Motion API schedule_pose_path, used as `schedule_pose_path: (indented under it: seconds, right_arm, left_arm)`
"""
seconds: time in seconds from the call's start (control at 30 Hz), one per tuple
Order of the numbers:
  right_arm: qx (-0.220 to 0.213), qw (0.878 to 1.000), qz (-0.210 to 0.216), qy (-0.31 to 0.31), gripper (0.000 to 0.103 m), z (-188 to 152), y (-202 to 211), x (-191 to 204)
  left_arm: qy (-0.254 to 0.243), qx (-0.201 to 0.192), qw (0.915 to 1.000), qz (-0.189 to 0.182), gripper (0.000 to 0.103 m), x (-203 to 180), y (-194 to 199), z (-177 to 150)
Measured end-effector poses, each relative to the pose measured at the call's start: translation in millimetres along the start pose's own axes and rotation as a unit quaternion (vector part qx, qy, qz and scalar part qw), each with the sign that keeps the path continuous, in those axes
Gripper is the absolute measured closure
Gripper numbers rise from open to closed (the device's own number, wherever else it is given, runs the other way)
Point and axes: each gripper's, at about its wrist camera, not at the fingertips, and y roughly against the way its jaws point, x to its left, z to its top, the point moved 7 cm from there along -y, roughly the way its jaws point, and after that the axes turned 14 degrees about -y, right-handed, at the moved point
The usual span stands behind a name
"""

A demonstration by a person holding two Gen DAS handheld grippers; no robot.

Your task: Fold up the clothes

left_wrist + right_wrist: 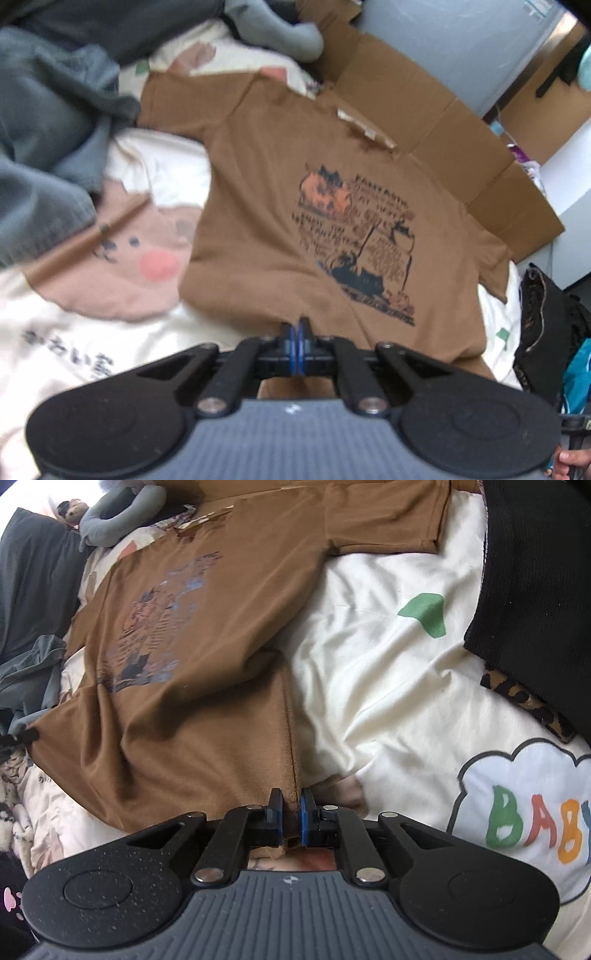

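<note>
A cream bedspread (55,354) printed with cartoon figures covers the bed that fills both views. In the left wrist view, grey clothing (48,122) is heaped in the upper left of the frame, and below it a pink cartoon face (122,266) with a red cheek is printed on the spread, with a thin brown stick (88,240) lying slantwise across it. At centre the brown T-shirt (266,206) lies spread front-up, its dark and orange print (362,240) facing the camera and its collar toward the upper right, where it overlaps a flattened cardboard box (461,140). At the lower centre the left gripper (298,328) has its blue-padded fingers pressed together on the shirt's near hem. A black bag (546,332) sits at the right edge of the frame.

In the right wrist view, dark grey clothes (33,587) lie at the upper left, with a light grey sleeve (118,517) curled beside them. The T-shirt (184,664) stretches from the lower centre to the top of the frame, its print (159,620) left of centre and one short sleeve (388,520) reaching to the upper right. At the lower centre the right gripper (291,808) pinches the shirt's hem corner, cloth filling the narrow gap between the jaws. To the right the spread (388,686) shows a green patch (424,613) and, at the lower right, a cloud shape lettered "BABY" (532,823). A black knitted garment (535,572) lies along the upper right edge over a leopard-print trim (524,701).
</note>
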Motion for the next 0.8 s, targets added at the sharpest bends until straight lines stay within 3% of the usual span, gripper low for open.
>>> schedule_pose_path:
  seconds: [0.2,0.4,0.8]
  right_arm:
    - [0.004,1.0,0.01,-0.007,0.096,-19,10,5]
    - [0.008,1.0,0.016,-0.017,0.096,-34,10,5]
    - [0.016,0.999,-0.001,-0.039,0.096,-43,0,-8]
  left_arm:
    - [-0.038,-0.001,0.9989,0.027,0.102,-8,24,18]
    - [-0.08,0.028,0.9952,0.049,0.102,-15,8,15]
    - [-0.123,0.074,0.9897,-0.002,0.101,-53,-67,10]
